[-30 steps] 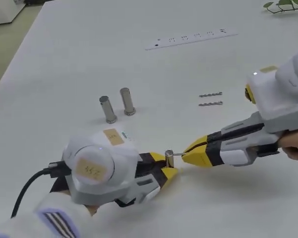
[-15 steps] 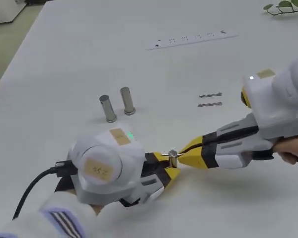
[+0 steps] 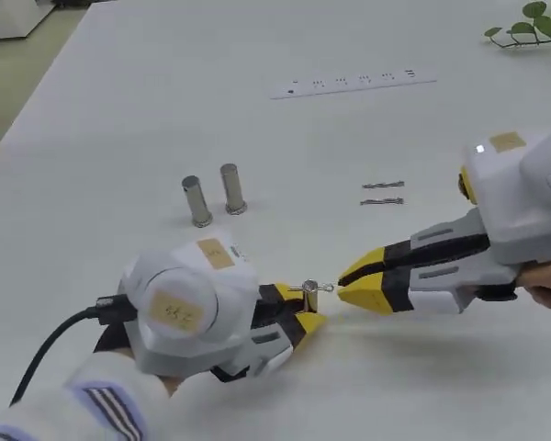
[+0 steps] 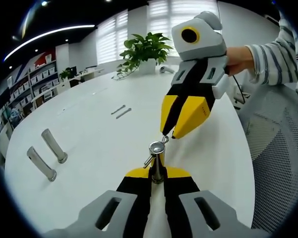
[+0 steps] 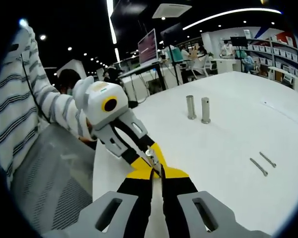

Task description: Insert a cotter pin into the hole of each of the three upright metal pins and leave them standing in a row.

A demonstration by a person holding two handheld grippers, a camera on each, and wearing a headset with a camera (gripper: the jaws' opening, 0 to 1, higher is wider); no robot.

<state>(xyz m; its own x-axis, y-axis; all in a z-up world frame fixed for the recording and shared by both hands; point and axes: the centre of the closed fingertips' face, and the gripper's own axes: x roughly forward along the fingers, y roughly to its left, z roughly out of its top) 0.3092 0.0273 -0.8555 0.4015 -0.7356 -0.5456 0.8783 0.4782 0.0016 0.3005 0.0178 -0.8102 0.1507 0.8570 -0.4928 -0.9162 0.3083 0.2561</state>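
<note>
White tabletop stretches out under both my tools, with a power strip lying toward its far edge and a leafy sprig at the far right corner. My left gripper sits low in front of me, its jaws clamped on the shank of one upright metal pin, which stands between the yellow tips. A cotter pin runs crosswise through the hole near the top of that pin, its looped head poking out on the side facing my right gripper. The right gripper's jaws are drawn together to a sliver, with nothing visible between them, and their tips sit just beside the loop; from the left gripper view they seem to meet it, but I cannot tell whether they touch. Farther back on the left stand the other two pins close together, the shorter-looking pin and the taller-looking pin, both upright. Off to the right, well apart from them, the far spare cotter pin and the near spare cotter pin lie flat, side by side.
</note>
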